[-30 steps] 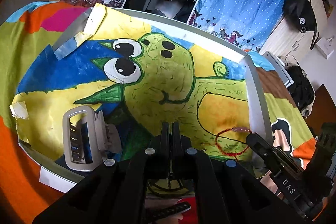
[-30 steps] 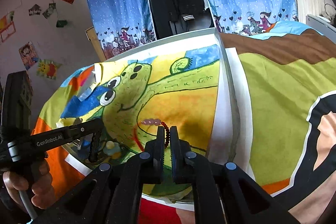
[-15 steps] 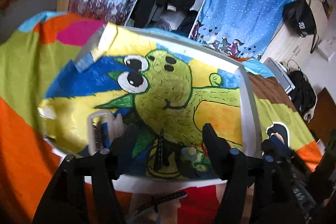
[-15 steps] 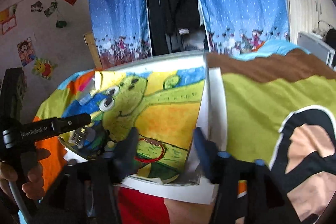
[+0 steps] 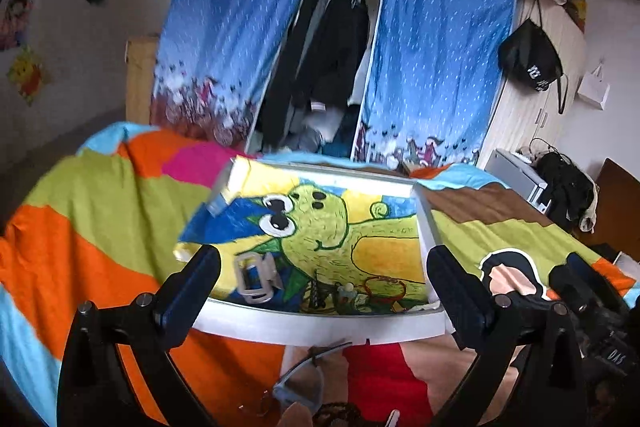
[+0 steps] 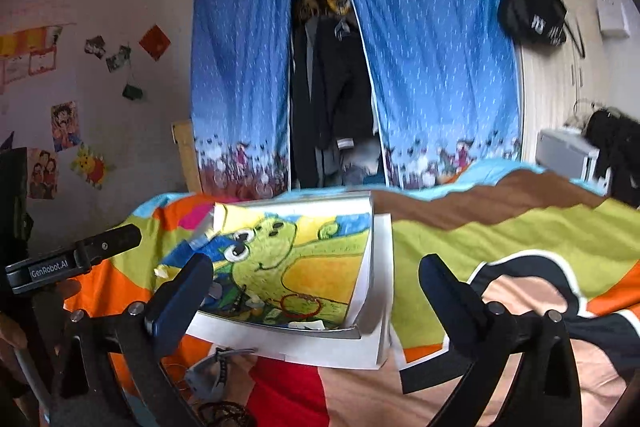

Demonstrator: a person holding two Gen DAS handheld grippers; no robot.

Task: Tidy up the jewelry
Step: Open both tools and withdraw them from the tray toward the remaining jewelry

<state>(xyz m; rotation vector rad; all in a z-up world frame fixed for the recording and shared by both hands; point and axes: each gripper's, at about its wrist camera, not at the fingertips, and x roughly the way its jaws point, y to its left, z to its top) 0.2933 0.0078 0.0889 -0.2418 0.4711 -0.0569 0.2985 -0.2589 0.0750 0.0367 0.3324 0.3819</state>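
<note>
The red bracelet [image 5: 385,287] lay in the painted tray [image 5: 320,323] ahead of both grippers, between my left fingers [image 5: 192,291], which had just spread wide like my right fingers [image 6: 182,297], gripping nothing.

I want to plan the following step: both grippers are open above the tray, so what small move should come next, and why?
Probably lower the left gripper toward the loose items on the bedspread below the tray, such as the blue-grey piece. Both grippers have just been opening, with nothing between the jaws, and the red bracelet and pale hair claw already lie in the tray.
</note>
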